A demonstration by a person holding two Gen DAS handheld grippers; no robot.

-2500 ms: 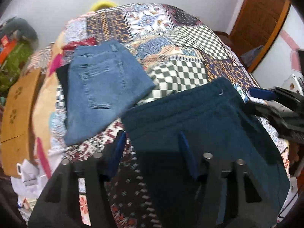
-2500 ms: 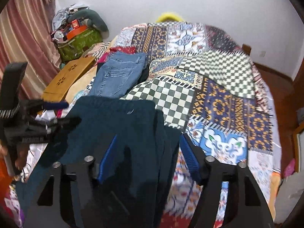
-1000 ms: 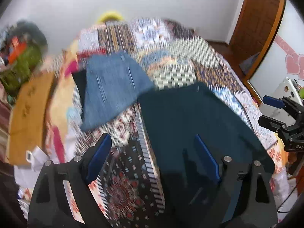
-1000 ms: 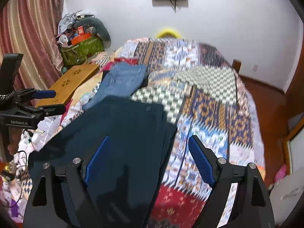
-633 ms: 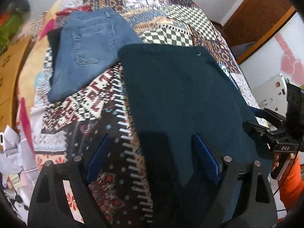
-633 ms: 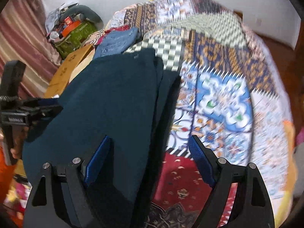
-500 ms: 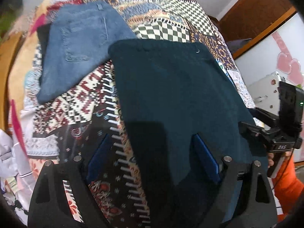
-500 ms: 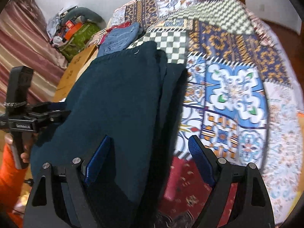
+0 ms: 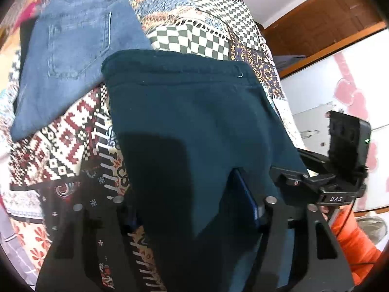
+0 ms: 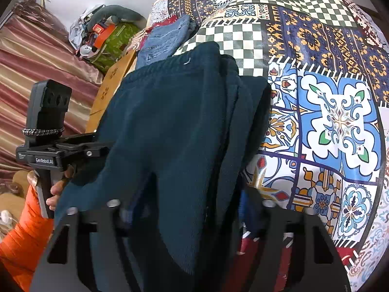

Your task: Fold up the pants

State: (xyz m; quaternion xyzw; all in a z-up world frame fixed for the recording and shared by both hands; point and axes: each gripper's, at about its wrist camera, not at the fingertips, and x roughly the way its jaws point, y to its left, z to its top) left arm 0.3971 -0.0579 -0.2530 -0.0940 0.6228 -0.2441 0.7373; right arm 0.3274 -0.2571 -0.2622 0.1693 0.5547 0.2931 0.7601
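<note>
Dark teal pants [image 9: 194, 109] lie folded lengthwise on a patchwork bedspread [image 9: 73, 146], waistband at the far end. My left gripper [image 9: 189, 206] is down on their near left part, jaws closing, cloth bunched up between the pads. The blue right pad [image 9: 245, 194] presses into the cloth; the left pad is lost in shadow. In the right wrist view, my right gripper [image 10: 187, 209] is closing on the near right part of the pants [image 10: 170, 121], where a ridge of cloth fills the gap and hides most of both pads. A hand in an orange sleeve holds each gripper.
Folded blue jeans [image 9: 73, 48] lie at the far left of the bed, touching the pants' waistband corner. Off the left side are a wooden board [image 10: 109, 90], a green bag [image 10: 111, 46] and a striped curtain [image 10: 36, 73]. A wooden door [image 9: 328, 19] stands at the right.
Both grippers have tipped downward and sunk onto the near end of the pants. Their jaws have narrowed, and the cloth now stands up between the fingers.
</note>
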